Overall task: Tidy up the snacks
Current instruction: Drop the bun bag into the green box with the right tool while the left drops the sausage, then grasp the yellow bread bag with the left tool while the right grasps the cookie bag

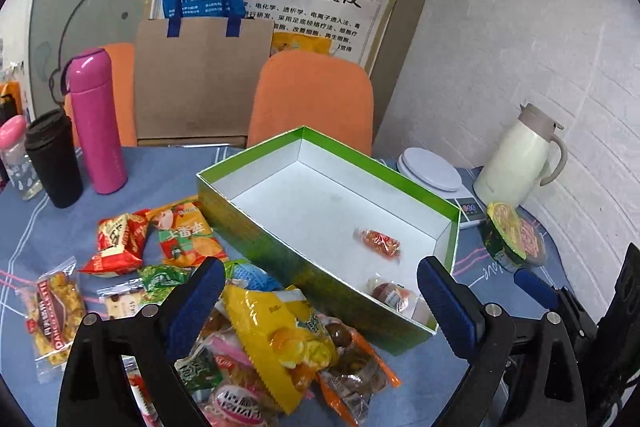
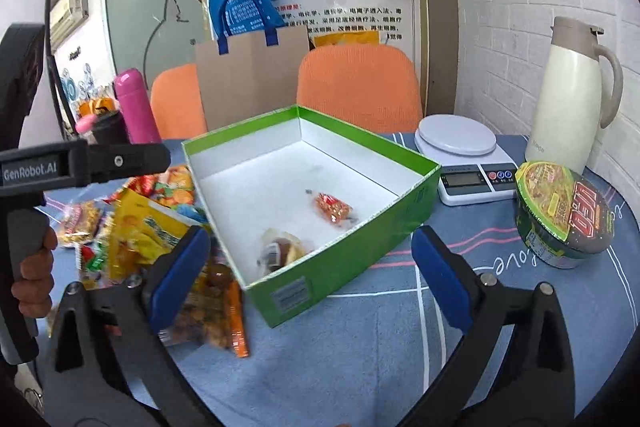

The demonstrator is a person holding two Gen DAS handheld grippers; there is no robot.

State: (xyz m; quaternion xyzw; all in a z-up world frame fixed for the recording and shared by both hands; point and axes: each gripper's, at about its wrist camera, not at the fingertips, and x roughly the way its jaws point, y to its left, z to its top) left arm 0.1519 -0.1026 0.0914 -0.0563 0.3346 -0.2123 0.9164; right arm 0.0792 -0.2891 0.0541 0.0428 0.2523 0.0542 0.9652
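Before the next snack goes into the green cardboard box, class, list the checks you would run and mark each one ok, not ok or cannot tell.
1. Left gripper open and empty: ok.
2. Right gripper open and empty: ok.
3. Green cardboard box upright with free floor space: ok; only two small wrapped snacks lie inside.
4. Loose snacks within the left gripper's reach: ok; the yellow crinkly snack bag lies just below it.
5. Green instant noodle bowl clear of the box: ok.
6. Box weight limit: cannot tell.

snack pile (image 1: 256,339) partly hidden behind left tongs (image 1: 320,303), poster (image 1: 304,7) cut off
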